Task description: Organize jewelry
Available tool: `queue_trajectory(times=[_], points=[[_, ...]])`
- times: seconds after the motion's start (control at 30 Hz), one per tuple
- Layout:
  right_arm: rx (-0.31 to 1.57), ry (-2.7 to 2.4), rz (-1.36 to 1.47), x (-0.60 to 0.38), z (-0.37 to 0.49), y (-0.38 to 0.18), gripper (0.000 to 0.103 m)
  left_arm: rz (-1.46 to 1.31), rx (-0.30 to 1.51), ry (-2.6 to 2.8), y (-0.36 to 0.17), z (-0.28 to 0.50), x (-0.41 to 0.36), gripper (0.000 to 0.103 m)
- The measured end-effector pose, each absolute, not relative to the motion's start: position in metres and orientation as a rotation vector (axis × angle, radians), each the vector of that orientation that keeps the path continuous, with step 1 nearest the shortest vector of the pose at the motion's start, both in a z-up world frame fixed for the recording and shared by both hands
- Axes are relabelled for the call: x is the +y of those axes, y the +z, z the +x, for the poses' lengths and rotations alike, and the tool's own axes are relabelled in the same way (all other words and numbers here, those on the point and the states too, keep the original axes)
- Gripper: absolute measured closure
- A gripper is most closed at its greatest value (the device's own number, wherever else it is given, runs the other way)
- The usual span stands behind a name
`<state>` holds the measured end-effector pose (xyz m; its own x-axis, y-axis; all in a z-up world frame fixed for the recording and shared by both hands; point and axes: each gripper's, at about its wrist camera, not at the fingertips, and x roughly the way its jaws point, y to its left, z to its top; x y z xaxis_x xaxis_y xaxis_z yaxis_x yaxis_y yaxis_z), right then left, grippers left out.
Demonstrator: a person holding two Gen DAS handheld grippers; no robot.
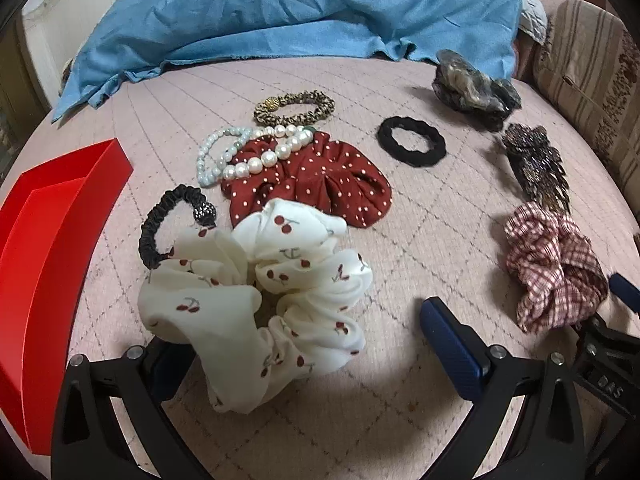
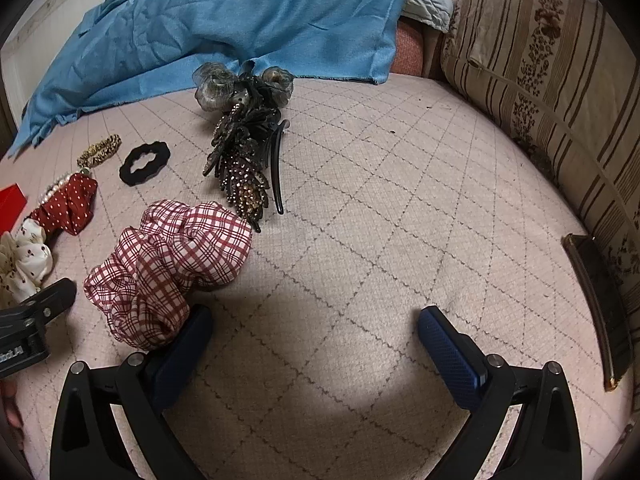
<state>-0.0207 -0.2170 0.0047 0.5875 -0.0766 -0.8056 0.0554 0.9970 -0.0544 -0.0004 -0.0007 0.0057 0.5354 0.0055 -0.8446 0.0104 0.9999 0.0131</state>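
My left gripper (image 1: pixel 304 340) is open with a white cherry-print scrunchie (image 1: pixel 256 292) lying between its fingers. A red open box (image 1: pixel 52 248) stands at the left. Beyond lie a black beaded hair tie (image 1: pixel 168 228), a red polka-dot scrunchie (image 1: pixel 316 180), pearl bracelets (image 1: pixel 244 156), a leopard-print tie (image 1: pixel 296 108) and a black scrunchie (image 1: pixel 412 146). My right gripper (image 2: pixel 316 332) is open and empty; its left finger touches a red plaid scrunchie (image 2: pixel 172 264). A rhinestone hair clip (image 2: pixel 244 164) lies beyond it.
A blue cloth (image 1: pixel 288 12) is heaped at the back of the pink quilted surface (image 2: pixel 380 208). A striped cushion (image 2: pixel 552 72) borders the right side. A grey organza flower clip (image 2: pixel 240 84) lies behind the rhinestone clip. A dark flat object (image 2: pixel 600 304) leans at the right edge.
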Motion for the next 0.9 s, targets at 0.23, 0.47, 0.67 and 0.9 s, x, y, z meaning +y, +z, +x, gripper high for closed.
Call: queue_trajectory(times=[0.23, 0.47, 0.67, 0.9], points=[[1.000, -0.036, 0.044, -0.223, -0.021, 0.008, 0.000, 0.052, 1.102, -0.134, 0.010, -0.010, 0.010, 0.000], [1.024, -0.031, 0.041, -0.220, -0.031, 0.017, 0.000, -0.049, 1.062, -0.143, 0.039, -0.058, 0.034, 0.000], [0.962, -0.025, 0.134, -0.219, -0.061, 0.045, 0.000, -0.035, 0.942, -0.078, 0.079, -0.092, 0.054, 0.000], [0.880, -0.015, 0.169, -0.200, -0.092, 0.077, 0.000, -0.008, 0.779, 0.007, 0.125, -0.124, 0.069, 0.000]])
